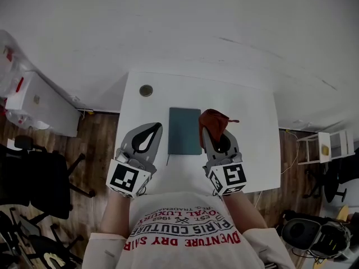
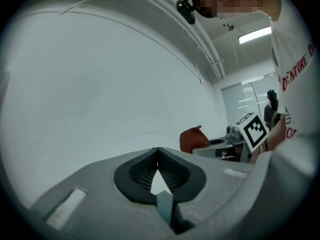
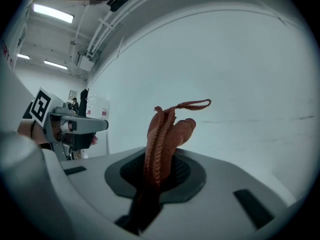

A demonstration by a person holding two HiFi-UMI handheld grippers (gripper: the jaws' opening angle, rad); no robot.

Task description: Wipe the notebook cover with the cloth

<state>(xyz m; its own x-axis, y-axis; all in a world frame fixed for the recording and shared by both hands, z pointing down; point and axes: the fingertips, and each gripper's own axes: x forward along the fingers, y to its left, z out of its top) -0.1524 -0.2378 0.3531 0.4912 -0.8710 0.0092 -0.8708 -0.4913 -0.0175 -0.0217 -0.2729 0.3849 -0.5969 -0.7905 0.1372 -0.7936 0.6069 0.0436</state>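
Note:
A dark teal notebook (image 1: pixel 184 130) lies flat in the middle of the white table (image 1: pixel 255 133). My right gripper (image 1: pixel 208 129) is shut on a rust-red cloth (image 1: pixel 213 122), held up just right of the notebook. In the right gripper view the cloth (image 3: pixel 165 134) stands bunched between the jaws, a loop sticking out at its top. My left gripper (image 1: pixel 155 129) hangs left of the notebook, shut with nothing in it; its pads (image 2: pixel 145 171) meet at the tips. The cloth (image 2: pixel 194 139) also shows in the left gripper view.
A small round brass-coloured disc (image 1: pixel 146 90) sits near the table's far left corner. A white box (image 1: pixel 42 102) and a black chair (image 1: pixel 39 175) stand on the wooden floor to the left. A white shelf (image 1: pixel 320 147) stands to the right.

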